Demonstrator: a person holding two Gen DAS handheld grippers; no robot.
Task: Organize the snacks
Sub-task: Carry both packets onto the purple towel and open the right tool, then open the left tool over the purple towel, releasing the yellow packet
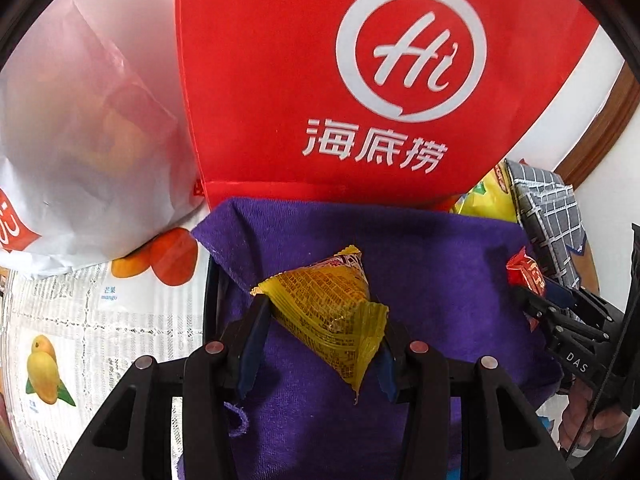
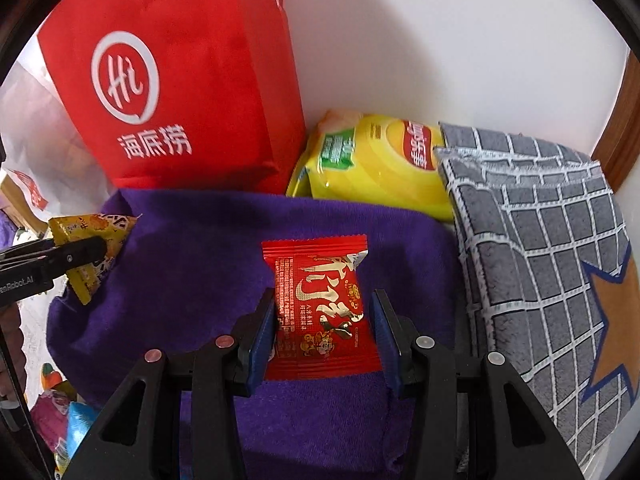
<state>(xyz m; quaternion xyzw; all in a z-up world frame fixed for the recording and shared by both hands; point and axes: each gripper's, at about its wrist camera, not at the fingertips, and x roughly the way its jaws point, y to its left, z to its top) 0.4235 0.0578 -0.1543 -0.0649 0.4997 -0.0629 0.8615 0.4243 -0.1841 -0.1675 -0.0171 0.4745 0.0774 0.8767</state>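
My left gripper [image 1: 320,320] is shut on a yellow snack packet [image 1: 336,312] and holds it tilted above a purple cloth [image 1: 440,264]. It also shows at the left of the right wrist view [image 2: 92,248]. My right gripper [image 2: 322,312] is shut on a red snack packet [image 2: 320,312] above the same purple cloth [image 2: 192,264]. The right gripper and its red packet [image 1: 526,274] show at the right edge of the left wrist view.
A red shopping bag [image 1: 320,80] stands behind the cloth against a white wall. A white plastic bag [image 1: 80,140] lies left of it. A yellow chip bag [image 2: 372,160] and a grey checked cloth [image 2: 540,240] lie to the right. Several snacks [image 2: 64,408] lie at lower left.
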